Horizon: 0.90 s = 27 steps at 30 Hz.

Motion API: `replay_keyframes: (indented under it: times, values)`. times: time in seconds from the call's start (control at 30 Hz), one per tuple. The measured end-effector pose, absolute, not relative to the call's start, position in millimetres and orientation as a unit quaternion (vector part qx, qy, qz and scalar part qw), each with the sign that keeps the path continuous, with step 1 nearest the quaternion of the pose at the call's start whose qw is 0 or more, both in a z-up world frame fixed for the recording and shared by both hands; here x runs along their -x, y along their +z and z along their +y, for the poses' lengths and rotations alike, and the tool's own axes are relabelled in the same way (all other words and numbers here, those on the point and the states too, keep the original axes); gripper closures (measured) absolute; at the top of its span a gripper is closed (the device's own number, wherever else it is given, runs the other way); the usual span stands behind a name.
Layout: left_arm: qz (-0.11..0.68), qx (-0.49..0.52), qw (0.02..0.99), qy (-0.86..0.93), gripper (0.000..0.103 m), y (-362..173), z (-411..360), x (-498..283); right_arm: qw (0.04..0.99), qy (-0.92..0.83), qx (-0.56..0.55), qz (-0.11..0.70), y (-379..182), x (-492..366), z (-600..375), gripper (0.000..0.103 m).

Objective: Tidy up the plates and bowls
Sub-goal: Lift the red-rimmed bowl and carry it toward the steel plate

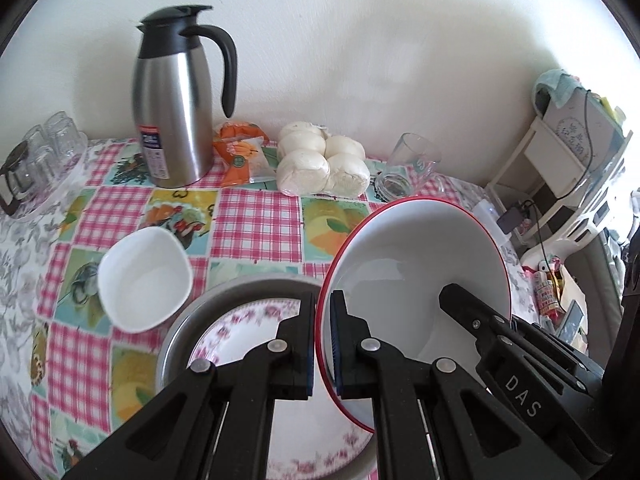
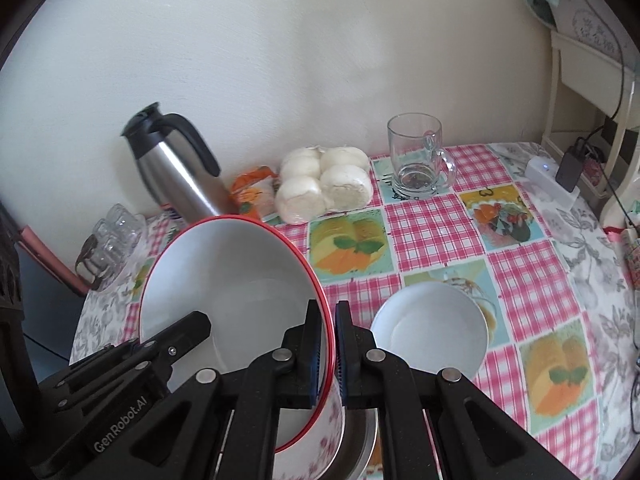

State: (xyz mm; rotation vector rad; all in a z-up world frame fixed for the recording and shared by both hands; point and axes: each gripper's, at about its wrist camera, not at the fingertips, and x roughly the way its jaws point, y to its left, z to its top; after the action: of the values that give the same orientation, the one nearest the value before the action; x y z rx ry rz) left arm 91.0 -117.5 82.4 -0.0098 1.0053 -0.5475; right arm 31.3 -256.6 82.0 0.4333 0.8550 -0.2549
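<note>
1. The large white bowl with a red rim (image 1: 416, 264) is tilted on edge at lower centre of both views. Its rim sits between the closed jaws of the left gripper (image 1: 323, 344) on one side and the right gripper (image 2: 328, 344) on the opposite side.
2. Both grippers reach in low from the bottom edge, each facing the other across the bowl.
3. The bowl interior is plain white and glossy.
4. Below it lies a floral-patterned plate (image 1: 240, 332) inside a grey metal basin (image 1: 256, 284).
5. A small white square bowl (image 1: 144, 276) rests on the checked tablecloth (image 1: 256, 220), left of centre.
</note>
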Motion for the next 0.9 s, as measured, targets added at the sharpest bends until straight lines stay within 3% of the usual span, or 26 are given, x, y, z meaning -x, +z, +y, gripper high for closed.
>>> replay_keyframes:
  times: [0.33,0.9]
  values:
    - [0.462,0.005,0.848,-0.258,0.096,98.5,-85.5,-53.2,0.891,-0.123,-0.196,0.391,105.2,11.9,-215.3,0.095]
    - [0.501,0.037,0.831,-0.239,0.096,73.7,-66.3,-58.7,0.881,-0.111,-0.216,0.405,79.6,15.3,-199.1,0.095]
